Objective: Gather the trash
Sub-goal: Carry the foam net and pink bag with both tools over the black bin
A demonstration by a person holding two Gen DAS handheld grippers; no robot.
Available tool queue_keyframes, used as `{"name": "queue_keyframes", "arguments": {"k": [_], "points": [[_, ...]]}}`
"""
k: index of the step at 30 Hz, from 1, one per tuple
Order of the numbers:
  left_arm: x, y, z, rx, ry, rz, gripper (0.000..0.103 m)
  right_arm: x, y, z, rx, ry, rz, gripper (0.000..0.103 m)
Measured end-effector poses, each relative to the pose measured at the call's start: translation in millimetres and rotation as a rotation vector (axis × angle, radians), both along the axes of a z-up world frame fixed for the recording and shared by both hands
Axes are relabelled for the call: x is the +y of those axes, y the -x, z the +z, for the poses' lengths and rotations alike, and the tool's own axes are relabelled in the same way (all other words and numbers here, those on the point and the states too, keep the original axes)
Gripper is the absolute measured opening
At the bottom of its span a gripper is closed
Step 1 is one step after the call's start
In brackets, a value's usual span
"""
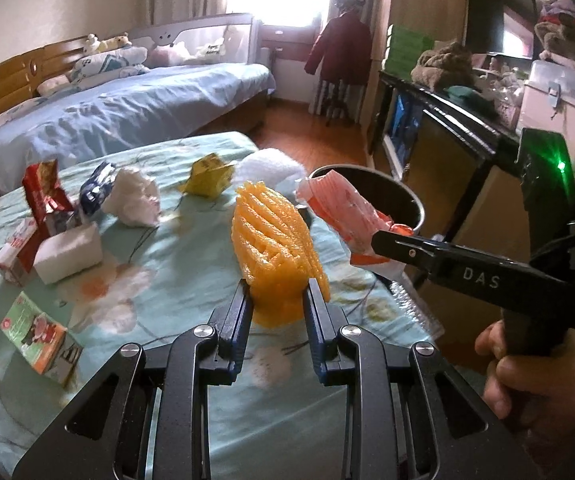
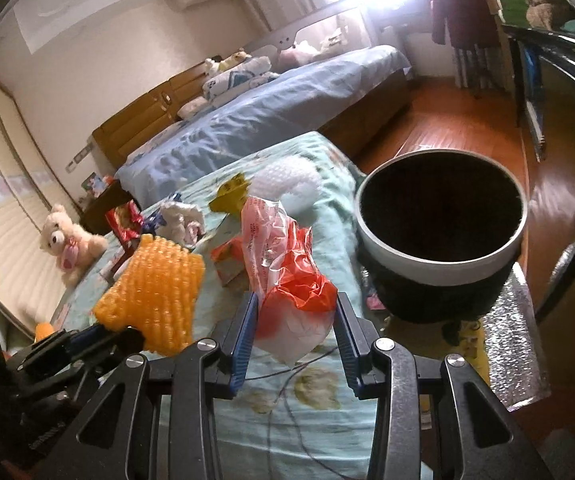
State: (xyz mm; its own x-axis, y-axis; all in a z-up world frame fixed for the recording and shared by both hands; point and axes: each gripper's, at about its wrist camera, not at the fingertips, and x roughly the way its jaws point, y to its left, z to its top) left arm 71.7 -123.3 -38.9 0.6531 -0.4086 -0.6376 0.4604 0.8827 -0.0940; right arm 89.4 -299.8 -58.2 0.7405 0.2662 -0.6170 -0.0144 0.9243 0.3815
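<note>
We had the left gripper [image 1: 276,300] nearest the lens, its blue-padded fingers [image 1: 243,308] clamped on the base of an orange foam net sleeve [image 1: 273,240], which stood upright above the pale green floral bedcover [image 1: 191,248]. To its right, the right gripper [image 2: 295,322] had its fingers closed on a crumpled red-and-white plastic bag [image 2: 283,276], held up off the bedcover and just left of the round black bin with a white rim [image 2: 439,236]; the bag was not yet inside it. In the left wrist view that bag [image 1: 339,212] hung in front of the bin's near rim [image 1: 367,172].

On the near left of the cover lay a small green and orange carton [image 1: 37,336]. Farther back on the left we saw a white block of tissue [image 1: 69,254], touching a red and white carton [image 1: 13,256] and a torn red packet [image 1: 43,192]. Beyond these sat a blue and white wrapper [image 1: 95,188] beside a crumpled white paper wad [image 1: 135,196], then a crushed yellow carton [image 1: 207,178] near the middle, and a white foam net [image 1: 271,166] at the far edge of the cover.

Farther still stood a bed with a blue sheet [image 1: 127,108], well apart from the trash, and a cream teddy bear [image 2: 67,240] on the far left
</note>
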Motion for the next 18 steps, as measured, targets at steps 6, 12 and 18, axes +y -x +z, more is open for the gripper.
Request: {"name": "queue_keyframes", "arguments": {"k": [6, 12, 18], "points": [[-35, -3, 2, -0.003, -0.011, -0.063, 0.024, -33, 4, 0, 0.004, -0.001, -0.070, 0.039], [-72, -13, -5, 0.013, -0.029, -0.114, 0.024, -66, 6, -5, 0.024, -0.011, -0.131, 0.039], [-97, -29, -9, 0.032, -0.034, -0.133, 0.024, -88, 1, -7, 0.032, -0.004, -0.165, 0.039]]}}
